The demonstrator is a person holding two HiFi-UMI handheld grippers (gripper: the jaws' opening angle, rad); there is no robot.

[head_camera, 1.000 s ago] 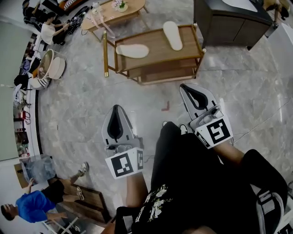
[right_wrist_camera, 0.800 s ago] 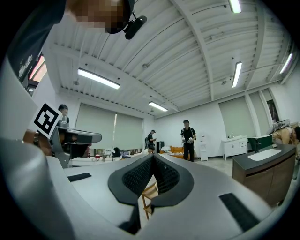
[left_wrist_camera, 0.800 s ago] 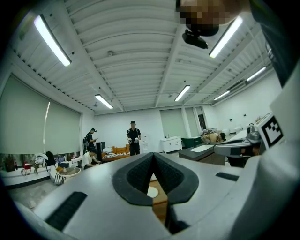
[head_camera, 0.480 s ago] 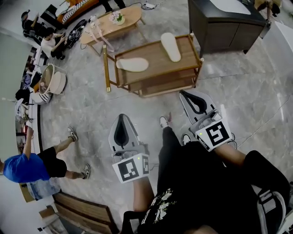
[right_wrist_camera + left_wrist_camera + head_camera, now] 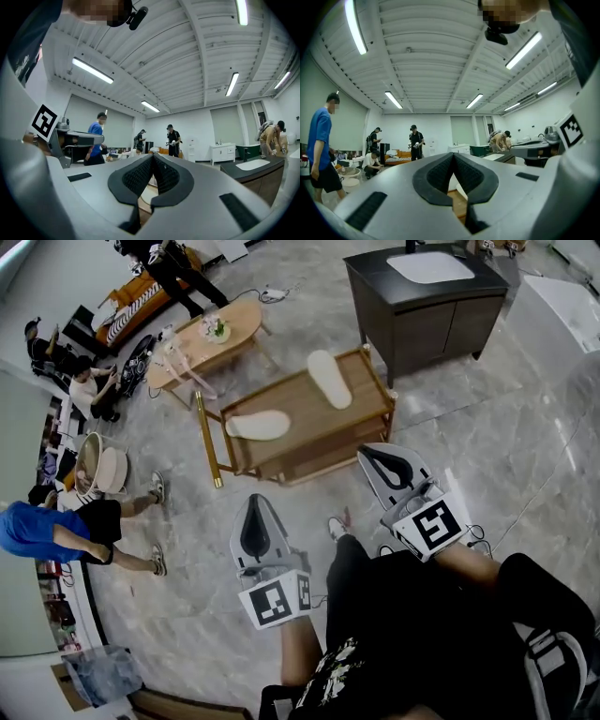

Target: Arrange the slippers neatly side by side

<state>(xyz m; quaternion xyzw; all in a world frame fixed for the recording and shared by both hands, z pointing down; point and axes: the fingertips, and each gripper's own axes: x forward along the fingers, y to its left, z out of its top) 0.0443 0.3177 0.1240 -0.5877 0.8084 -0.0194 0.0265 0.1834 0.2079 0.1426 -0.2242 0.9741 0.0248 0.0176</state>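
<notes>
Two pale slippers lie apart on a low wooden table (image 5: 366, 409). One slipper (image 5: 259, 425) lies crosswise near its left end. The other slipper (image 5: 328, 379) lies lengthwise near the far right corner. My left gripper (image 5: 255, 502) is held level over the floor, short of the table's front edge, its jaws shut and empty. My right gripper (image 5: 368, 451) reaches the table's near right corner, also shut with nothing in it. In the left gripper view the pads of the left gripper (image 5: 453, 157) meet, with wood showing below them. In the right gripper view the right gripper (image 5: 152, 157) shows the same.
A dark sink cabinet (image 5: 422, 296) stands behind the table on the right. An oval coffee table (image 5: 206, 338) is at the back left. A person in blue (image 5: 47, 531) walks at the left, and others sit or stand beyond. My shoe (image 5: 336, 528) is between the grippers.
Both grippers have moved forward toward the wooden table, which now lies closer in view. Their jaws stayed shut. The person in blue has walked up along the left side.
</notes>
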